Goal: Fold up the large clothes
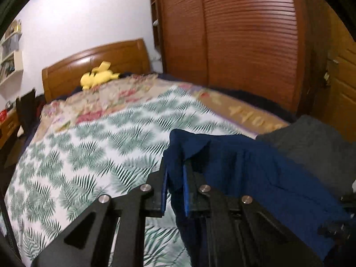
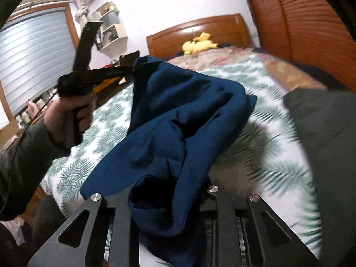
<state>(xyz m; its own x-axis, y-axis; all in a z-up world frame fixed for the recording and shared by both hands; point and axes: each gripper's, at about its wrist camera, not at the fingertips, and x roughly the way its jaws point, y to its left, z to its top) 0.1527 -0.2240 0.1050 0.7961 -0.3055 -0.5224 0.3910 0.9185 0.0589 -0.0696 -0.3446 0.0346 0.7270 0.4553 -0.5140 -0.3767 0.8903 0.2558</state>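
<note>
Two grippers were on one garment. My left gripper (image 1: pixel 175 187) had its jaws nearly closed, pinching an edge of the navy blue garment (image 1: pixel 244 166) between the blue pads (image 1: pixel 185 191). In the right wrist view my left hand (image 2: pixel 69 113) held that gripper raised above the bed (image 2: pixel 267 160), with the cloth hanging from its tip. My right gripper (image 2: pixel 169 200) was buried under bunched navy fabric; the cloth draped over and between its fingers, so I could not tell how its jaws stood, though it seemed to carry the lower end.

Garment location: lifted off the leaf-print bedspread (image 1: pixel 77 155), slung between both grippers, rumpled, no clean crease visible. A dark grey item (image 2: pixel 329 138) lay on the bed to the right, apparently another piece. A yellow plush toy (image 1: pixel 98 76) sat by the headboard (image 1: pixel 93 60).

Progress, my judgement: early. Garment picked up, not spread flat, no fold made. Left to do: lay it out, smooth it, fold.
</note>
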